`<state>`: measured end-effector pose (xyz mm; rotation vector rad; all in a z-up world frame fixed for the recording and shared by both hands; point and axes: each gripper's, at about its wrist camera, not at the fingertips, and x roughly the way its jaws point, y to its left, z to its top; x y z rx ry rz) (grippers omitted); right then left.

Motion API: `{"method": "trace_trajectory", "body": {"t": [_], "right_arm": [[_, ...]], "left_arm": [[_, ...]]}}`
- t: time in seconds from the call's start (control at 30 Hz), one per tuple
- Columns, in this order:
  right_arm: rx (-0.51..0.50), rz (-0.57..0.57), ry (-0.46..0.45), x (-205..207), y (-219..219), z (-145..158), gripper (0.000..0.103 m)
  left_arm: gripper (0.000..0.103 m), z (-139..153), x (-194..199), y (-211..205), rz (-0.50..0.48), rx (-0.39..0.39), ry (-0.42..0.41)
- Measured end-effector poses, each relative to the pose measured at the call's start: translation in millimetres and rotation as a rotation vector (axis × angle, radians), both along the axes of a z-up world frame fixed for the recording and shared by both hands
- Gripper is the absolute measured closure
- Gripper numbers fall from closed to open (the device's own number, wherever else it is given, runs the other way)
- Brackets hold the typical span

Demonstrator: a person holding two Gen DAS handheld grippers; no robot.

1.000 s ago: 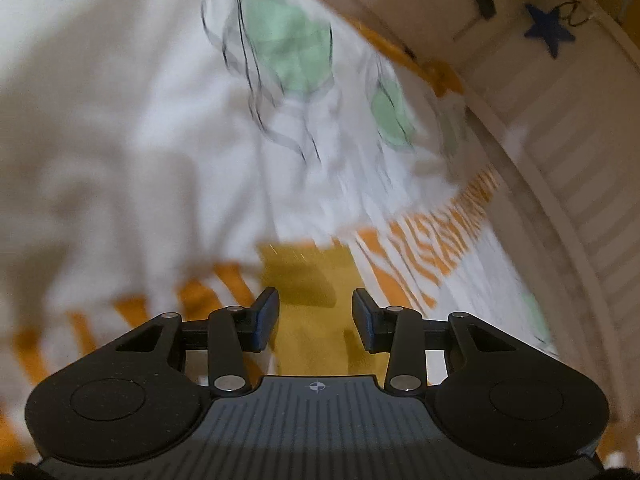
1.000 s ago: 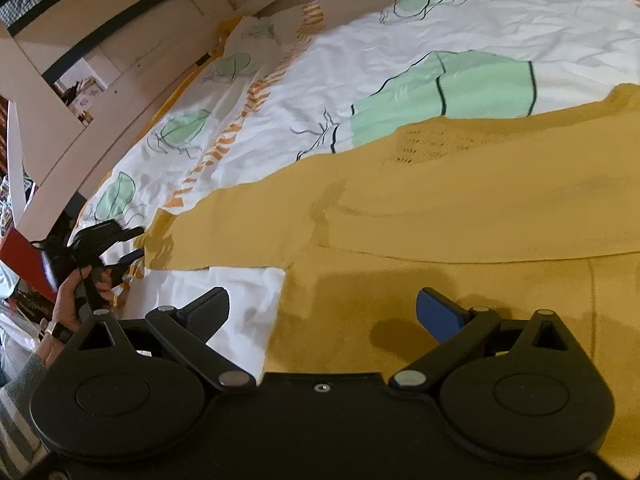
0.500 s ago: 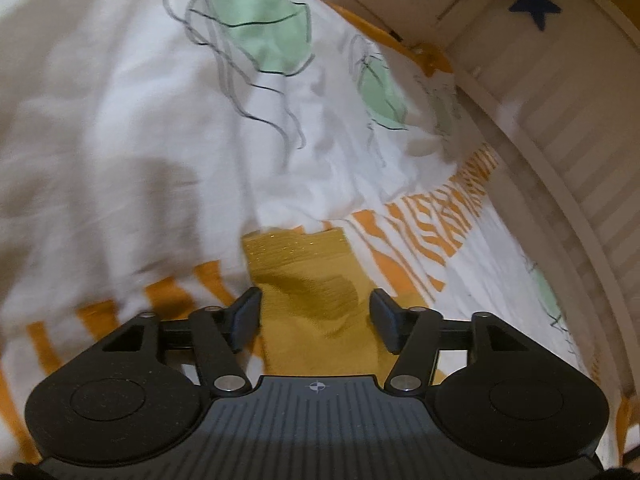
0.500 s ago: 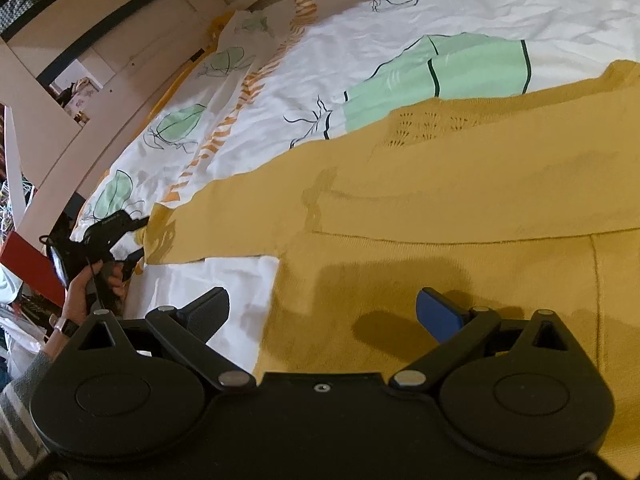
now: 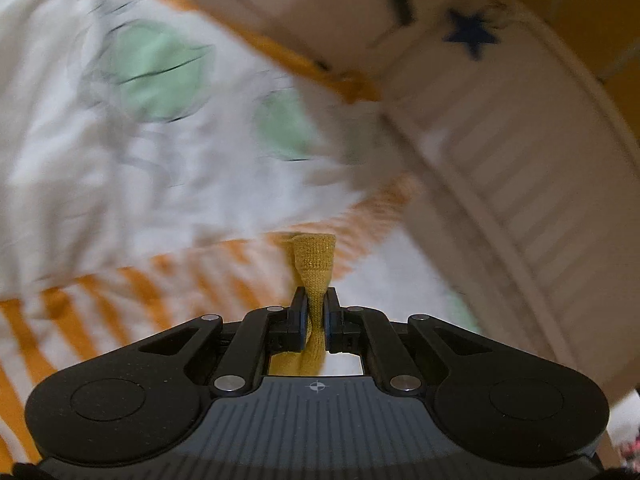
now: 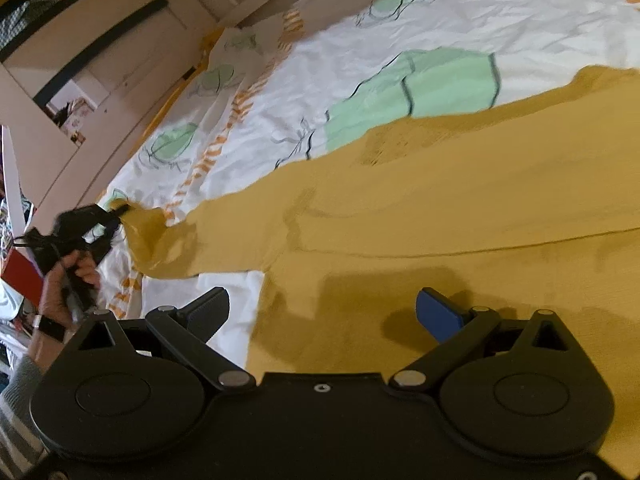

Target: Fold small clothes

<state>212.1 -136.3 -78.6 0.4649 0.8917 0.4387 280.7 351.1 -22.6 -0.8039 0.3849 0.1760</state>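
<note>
A mustard-yellow knit sweater [image 6: 460, 208] lies spread on a bed. Its long sleeve [image 6: 224, 232] reaches out to the left. My left gripper [image 5: 315, 304] is shut on the sleeve's cuff [image 5: 314, 256], which sticks up bunched between the pads and is lifted off the bedding. In the right wrist view that same left gripper [image 6: 116, 216] shows at the far left with the cuff end pulled up. My right gripper [image 6: 324, 312] stands open just above the sweater's body near its left side edge, nothing between its fingers.
The bedding [image 6: 360, 52] is white with green shapes and orange stripes. A slatted wooden bed frame [image 5: 520, 168] with a blue star [image 5: 470, 36] runs along the right. A hand [image 6: 68, 284] and a striped sleeve [image 6: 16, 392] sit at the left edge.
My left gripper went from open around the flat cuff to shut on it, then rose, lifting the sleeve end off the bedding. The right gripper stayed open over the sweater body.
</note>
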Motion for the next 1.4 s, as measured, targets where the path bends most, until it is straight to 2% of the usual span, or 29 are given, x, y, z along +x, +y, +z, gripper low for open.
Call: {"method": "trace_trajectory", "body": {"t": [0.23,0.37,0.5,0.6,0.83,0.97,1.1,1.27,1.4], "right_arm": [[-0.040,-0.051,-0.024,-13.2,-55.0,18.5,0.002],[-0.076,-0.076,-0.043,-21.3,-89.9,28.0,0.002],[-0.109,-0.100,-0.061,-27.1,-117.4,33.7,0.002],[-0.120,-0.120,-0.075,-30.3,-135.9,34.5,0.002],[-0.067,-0.174,-0.053,-28.8,-170.3,25.5,0.002],[-0.068,-0.195,-0.030,-25.5,-183.7,19.9,0.002],[-0.065,-0.214,-0.028,-22.3,-190.3,19.8,0.002],[-0.048,-0.225,-0.045,-23.0,-195.3,19.7,0.002],[0.042,-0.221,-0.058,-21.0,-196.1,16.1,0.002]], "left_arm": [[0.096,63.8,5.9,-105.4,-0.166,0.074,-0.073],[0.096,81.7,8.0,-178.4,-0.288,0.115,-0.095],[0.096,81.3,12.7,-248.6,-0.398,0.121,-0.092],[0.096,72.2,20.1,-303.5,-0.481,0.151,-0.060],[0.095,16.1,31.5,-399.4,-0.627,0.240,0.072],[0.083,-15.1,40.4,-426.2,-0.722,0.277,0.181],[0.082,-10.8,26.8,-433.0,-0.773,0.315,0.166],[0.073,1.6,-5.2,-413.8,-0.797,0.389,0.117],[0.073,-4.0,-25.1,-381.8,-0.782,0.461,0.184]]}}
